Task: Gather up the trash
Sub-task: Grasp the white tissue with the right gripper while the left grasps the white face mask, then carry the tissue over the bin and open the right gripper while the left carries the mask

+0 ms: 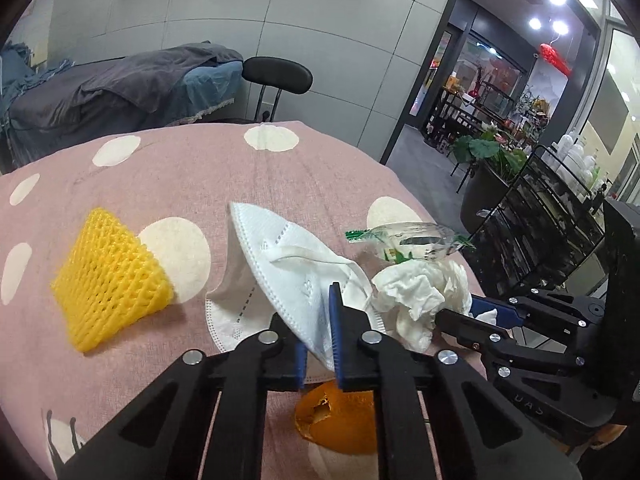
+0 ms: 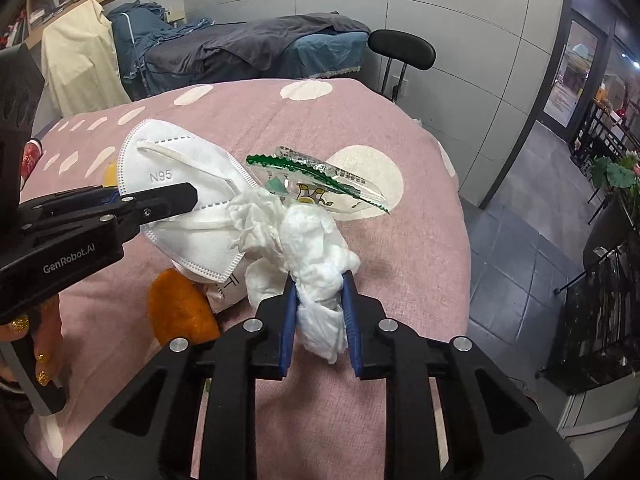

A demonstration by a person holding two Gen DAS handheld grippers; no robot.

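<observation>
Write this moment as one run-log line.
left gripper: shut on white N95 mask | right gripper: shut on crumpled white tissue

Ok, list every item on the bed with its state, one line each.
White N95 face mask: clamped in left gripper.
Crumpled white tissue: clamped in right gripper.
Yellow foam fruit net: lying free.
Clear green-edged wrapper: empty, lying free.
Orange peel: lying free.

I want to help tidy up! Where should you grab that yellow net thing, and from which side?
Grab the yellow foam net by its near corner, which curls up a little from the pink cloth. Come from above on its open left side, since the white mask lies close on its right. It looks soft and flattish, so a pinch across the raised edge should probably hold.
</observation>
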